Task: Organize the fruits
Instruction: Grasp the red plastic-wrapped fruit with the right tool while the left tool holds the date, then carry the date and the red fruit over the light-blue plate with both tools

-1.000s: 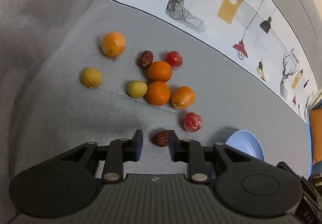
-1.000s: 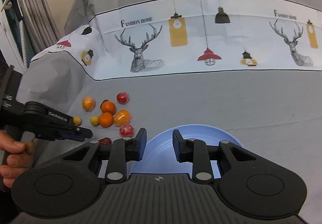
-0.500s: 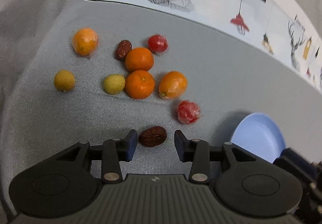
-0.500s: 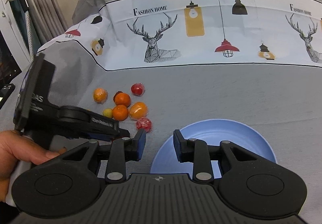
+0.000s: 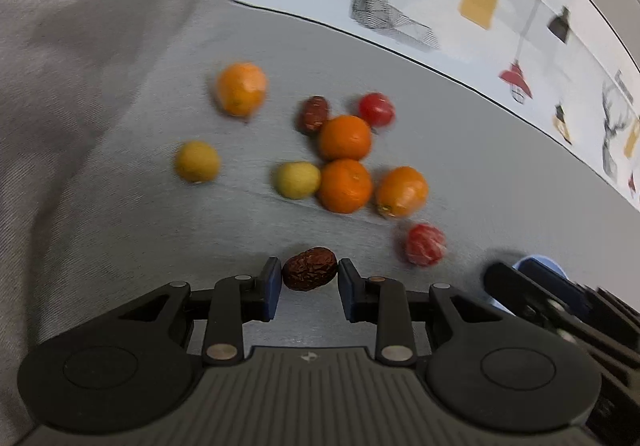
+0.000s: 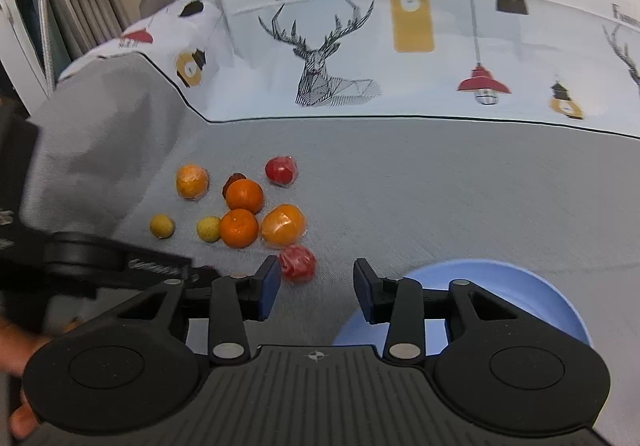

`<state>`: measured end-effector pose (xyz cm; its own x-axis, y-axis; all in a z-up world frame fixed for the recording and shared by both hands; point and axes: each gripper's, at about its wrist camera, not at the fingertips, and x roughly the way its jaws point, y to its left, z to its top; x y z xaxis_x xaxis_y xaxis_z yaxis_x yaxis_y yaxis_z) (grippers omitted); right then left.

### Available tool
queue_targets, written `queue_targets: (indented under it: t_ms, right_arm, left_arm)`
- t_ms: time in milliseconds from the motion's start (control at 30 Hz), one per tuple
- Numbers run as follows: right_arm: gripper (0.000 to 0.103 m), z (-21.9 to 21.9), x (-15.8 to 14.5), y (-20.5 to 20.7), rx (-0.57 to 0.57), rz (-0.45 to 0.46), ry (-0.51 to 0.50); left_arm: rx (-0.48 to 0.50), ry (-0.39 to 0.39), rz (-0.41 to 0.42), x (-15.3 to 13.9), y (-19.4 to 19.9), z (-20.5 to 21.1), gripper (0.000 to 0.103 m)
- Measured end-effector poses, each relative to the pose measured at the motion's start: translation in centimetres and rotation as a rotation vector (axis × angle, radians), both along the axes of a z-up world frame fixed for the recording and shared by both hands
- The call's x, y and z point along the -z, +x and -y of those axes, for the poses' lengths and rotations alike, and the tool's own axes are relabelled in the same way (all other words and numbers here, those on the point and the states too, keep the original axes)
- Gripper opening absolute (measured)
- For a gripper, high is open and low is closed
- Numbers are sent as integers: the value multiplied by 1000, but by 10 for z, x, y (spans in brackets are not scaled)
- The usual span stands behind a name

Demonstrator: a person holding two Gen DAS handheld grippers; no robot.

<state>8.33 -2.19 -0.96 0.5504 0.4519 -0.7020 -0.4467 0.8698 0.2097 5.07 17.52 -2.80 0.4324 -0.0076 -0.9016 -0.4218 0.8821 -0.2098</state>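
A wrinkled, dark brown oval date (image 5: 310, 269) is pinched between the blue pads of the left gripper (image 5: 309, 288), whose jaws have just been closing onto it, low over the grey woven fabric surface (image 5: 460, 149). Beyond that gripper, smooth round oranges (image 5: 344, 185) and small yellow-green fruits (image 5: 297, 179) are clustered. The right gripper (image 6: 316, 288) is held partly apart, its jaws having just been opening with nothing between them; a crinkly film-wrapped red fruit (image 6: 298, 262) lies just ahead of its left finger, and a smooth round light-blue plate (image 6: 532, 288) lies beneath its right finger.
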Motion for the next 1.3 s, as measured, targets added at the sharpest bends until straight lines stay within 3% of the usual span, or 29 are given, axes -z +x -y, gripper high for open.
queue_targets:
  t_ms: [300,433,567,600,667,800,1100,1200,1300]
  right_arm:
    - [58,-48,27,25,-74,33,-141]
    - [58,-56,40,35,-73,15,-190]
    - [50,-63,49,36,-106,7,-211]
    - [35,-63,48,35,-116,11,-206]
    - [31,-62,46,34,-120,19,-208]
    - [30,-46,26,30,-102,15,-143]
    - [31,25,-71,-4,-51,105,-49]
    - [31,58,-75,-20,5,111,-23]
    - [31,84,-51,-31,66,90,-18]
  left_arm:
    - [-21,-7,-20,-1,-5,-10,34]
    - [-25,-9,-21,-1,-6,-11,34]
    - [-23,-8,-20,-3,-5,-9,34]
    - [-22,-6,-17,-4,-5,-9,34]
    - [-22,-3,-13,-6,-5,-8,34]
    - [-17,2,10,-15,-7,-5,34]
    - [53,84,82,-49,-13,22,34]
    - [89,152,100,-59,-15,38,34]
    - [150,225,125,-68,-18,61,34]
